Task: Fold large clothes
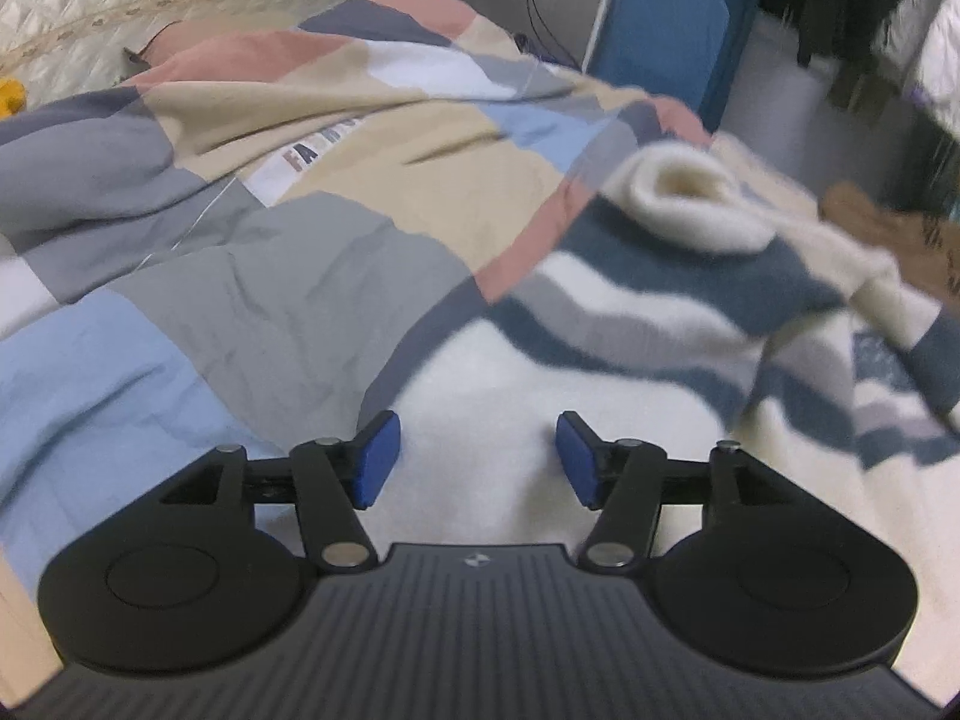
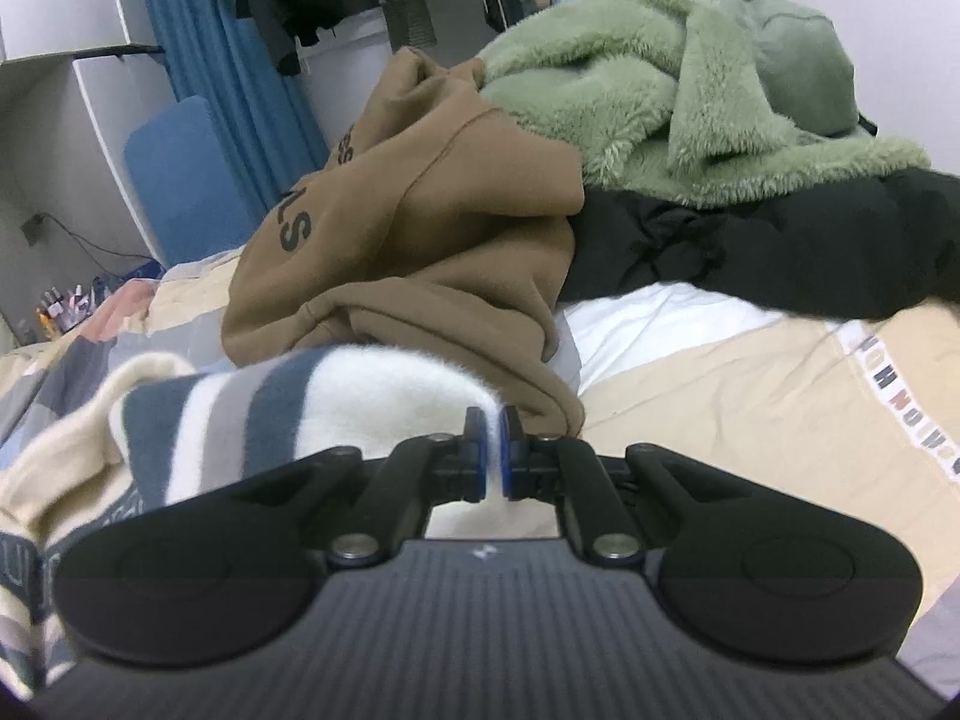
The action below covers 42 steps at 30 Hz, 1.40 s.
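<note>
My right gripper (image 2: pixel 491 450) is pinching a cream fold of the striped sweater (image 2: pixel 336 402); my left gripper (image 1: pixel 477 459) hangs released over its hem on the patchwork duvet (image 1: pixel 240 300). That thin pinch could slip, or drag the brown hoodie (image 2: pixel 420 228) just ahead.

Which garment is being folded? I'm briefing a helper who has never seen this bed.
On the patchwork bedspread, ahead of the heap holding a brown hoodie and a green fleece jacket, lies a fluffy cream sweater. The right gripper is shut on a fold of it. It alone has navy and grey stripes.
</note>
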Motion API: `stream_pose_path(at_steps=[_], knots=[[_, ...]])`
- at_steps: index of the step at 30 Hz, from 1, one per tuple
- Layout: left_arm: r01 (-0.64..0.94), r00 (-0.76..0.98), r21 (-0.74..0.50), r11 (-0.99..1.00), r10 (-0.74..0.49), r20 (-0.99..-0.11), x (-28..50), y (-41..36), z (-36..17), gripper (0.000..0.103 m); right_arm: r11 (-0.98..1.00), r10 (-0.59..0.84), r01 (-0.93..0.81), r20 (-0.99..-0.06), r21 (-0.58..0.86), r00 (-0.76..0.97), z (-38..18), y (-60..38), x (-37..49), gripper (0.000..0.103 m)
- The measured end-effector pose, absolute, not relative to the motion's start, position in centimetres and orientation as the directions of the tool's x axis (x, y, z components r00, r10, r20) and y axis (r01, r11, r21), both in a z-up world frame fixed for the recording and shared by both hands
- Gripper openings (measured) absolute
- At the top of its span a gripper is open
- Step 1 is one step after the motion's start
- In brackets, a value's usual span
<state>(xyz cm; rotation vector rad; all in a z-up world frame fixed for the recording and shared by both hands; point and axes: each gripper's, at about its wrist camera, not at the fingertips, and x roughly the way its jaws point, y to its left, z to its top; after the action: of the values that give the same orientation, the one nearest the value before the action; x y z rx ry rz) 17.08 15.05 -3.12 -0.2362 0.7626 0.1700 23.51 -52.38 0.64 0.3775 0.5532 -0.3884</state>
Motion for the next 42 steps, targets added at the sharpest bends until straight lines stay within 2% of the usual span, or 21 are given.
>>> stream_pose_path(at_steps=[2, 4, 8, 9, 11, 19, 20, 22, 23, 25, 31, 35, 39, 42], knots=[[-0.214, 0.714, -0.077, 0.974, 0.102, -0.693, 17.3, 14.4, -3.3, 0.063, 0.87, -0.262, 0.443, -0.556, 0.219, 0.789, 1.2, -52.1, 23.1, 0.007], [-0.179, 0.7, -0.019, 0.984, 0.113, -0.705, 17.7, 13.8, -3.8, 0.055, 0.885, -0.277, 0.43, -0.541, 0.179, 0.794, 2.0, -51.6, 23.0, 0.007], [-0.12, 0.683, 0.079, 0.99, 0.14, -0.717, 17.9, 12.8, -4.2, 0.022, 0.896, -0.277, 0.413, -0.518, 0.165, 0.809, 3.6, -51.5, 22.5, 0.007], [-0.119, 0.686, 0.088, 0.989, 0.146, -0.713, 17.9, 12.9, -3.9, 0.017, 0.896, -0.275, 0.411, -0.517, 0.168, 0.811, 4.0, -51.7, 22.5, 0.007], [-0.129, 0.7, 0.097, 0.987, 0.16, -0.696, 17.7, 13.2, -3.0, 0.014, 0.903, -0.277, 0.401, -0.504, 0.153, 0.818, 4.9, -51.9, 22.5, 0.007], [-0.307, 0.741, 0.19, 0.933, 0.359, -0.568, 19.3, 18.9, 4.3, 0.013, 0.918, -0.313, 0.386, -0.427, 0.093, 0.848, 9.8, -54.1, 23.2, 0.006], [-0.338, 0.738, 0.196, 0.921, 0.388, -0.552, 20.0, 19.8, 5.1, 0.013, 0.912, -0.336, 0.402, -0.416, 0.078, 0.845, 10.2, -54.5, 23.3, 0.003], [-0.387, 0.72, 0.216, 0.896, 0.44, -0.537, 21.8, 21.5, 5.8, 0.013, 0.893, -0.418, 0.45, -0.374, -0.003, 0.828, 10.7, -55.2, 23.6, 0.003], [-0.401, 0.705, 0.228, 0.887, 0.458, -0.541, 22.7, 22.1, 5.7, 0.013, 0.886, -0.435, 0.463, -0.372, -0.015, 0.82, 10.6, -55.7, 23.8, 0.003], [-0.42, 0.669, 0.261, 0.869, 0.49, -0.558, 24.5, 22.9, 4.5, 0.013, 0.876, -0.425, 0.482, -0.443, 0.019, 0.789, 9.5, -57.6, 24.5, 0.003], [-0.452, 0.569, 0.298, 0.84, 0.53, -0.629, 28.1, 25.2, -1.5, 0.014, 0.868, -0.311, 0.473, -0.576, 0.151, 0.756, 2.9, -60.2, 24.3, 0.003], [-0.466, 0.564, 0.255, 0.847, 0.506, -0.652, 28.3, 25.9, -3.5, 0.014, 0.87, -0.253, 0.45, -0.602, 0.201, 0.758, 0.0, -60.0, 23.9, 0.005], [-0.47, 0.58, 0.209, 0.857, 0.479, -0.659, 27.5, 25.6, -3.3, 0.014, 0.875, -0.194, 0.414, -0.603, 0.25, 0.774, -0.4, -58.9, 23.8, 0.006], [-0.456, 0.591, 0.173, 0.873, 0.442, -0.675, 26.1, 24.8, -2.0, 0.031, 0.914, -0.17, 0.345, -0.573, 0.213, 0.802, 1.1, -56.3, 23.7, 0.006]])
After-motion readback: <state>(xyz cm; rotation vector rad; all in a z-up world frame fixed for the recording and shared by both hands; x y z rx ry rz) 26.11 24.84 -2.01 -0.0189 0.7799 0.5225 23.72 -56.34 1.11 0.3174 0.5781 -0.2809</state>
